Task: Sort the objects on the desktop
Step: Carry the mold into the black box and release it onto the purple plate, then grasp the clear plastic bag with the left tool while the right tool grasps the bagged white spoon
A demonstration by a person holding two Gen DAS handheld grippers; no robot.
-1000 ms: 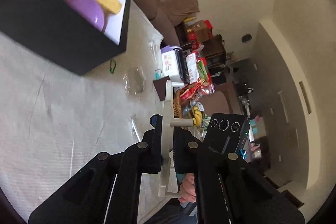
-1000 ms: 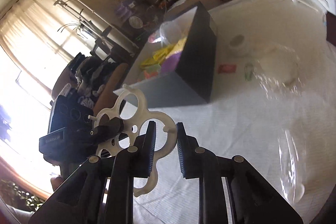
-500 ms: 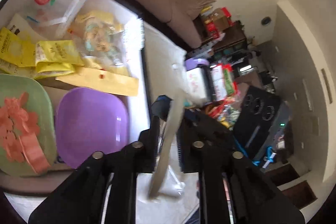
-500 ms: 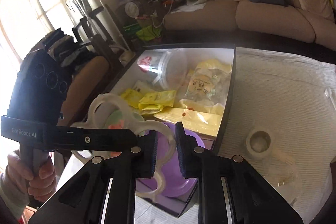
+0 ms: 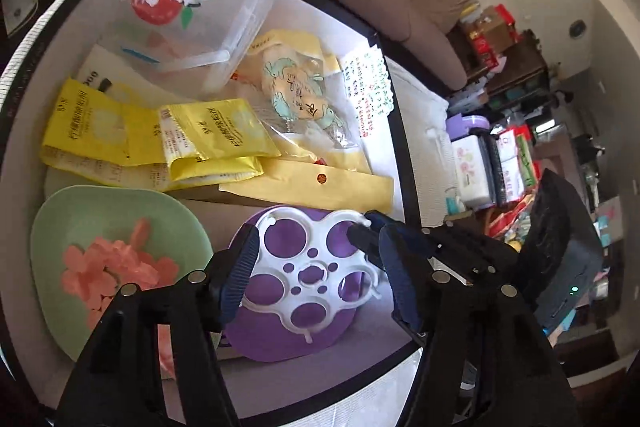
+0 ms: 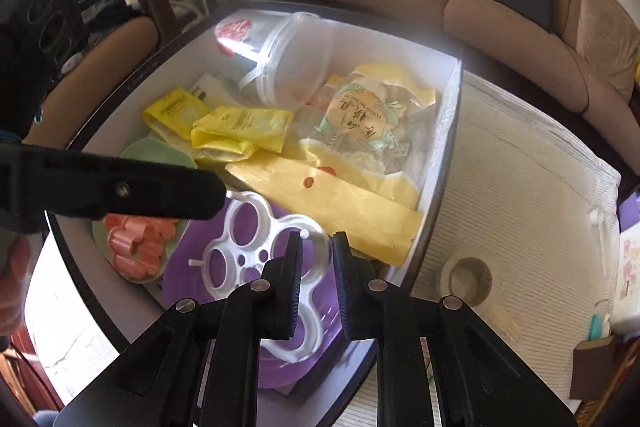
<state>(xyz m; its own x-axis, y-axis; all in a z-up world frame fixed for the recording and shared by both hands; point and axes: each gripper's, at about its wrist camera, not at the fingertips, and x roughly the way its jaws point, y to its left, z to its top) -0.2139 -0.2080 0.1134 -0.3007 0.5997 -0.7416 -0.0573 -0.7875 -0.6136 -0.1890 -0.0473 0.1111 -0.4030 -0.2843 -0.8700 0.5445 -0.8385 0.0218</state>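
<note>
A white plastic ring holder (image 5: 300,259) (image 6: 230,246) lies flat on the purple plate (image 5: 280,343) (image 6: 180,275) inside the black box (image 5: 404,163) (image 6: 444,179). My left gripper (image 5: 318,271) hangs over it. Its jaws are opening, and they stand wide on either side of the holder without touching it. One of its fingers (image 6: 120,191) crosses the right wrist view. My right gripper (image 6: 317,267) (image 5: 362,229) reaches in from the box's near corner. Its jaws are opening too. The holder's thin rim sits in the narrow gap between them, and the pads do not press it.
The box also holds a green plate (image 5: 100,211) with pink cutters (image 5: 108,271), yellow packets (image 5: 216,131), a manila envelope (image 5: 320,191), a snack bag and a clear tub (image 5: 180,19). A tape roll (image 6: 466,281) lies on the white cloth right of the box. A brown sofa stands behind.
Both grippers carried the ring holder from over the table to over the box. It now lies flat on the purple plate. The left jaws have spread wide and the right jaws have loosened.
</note>
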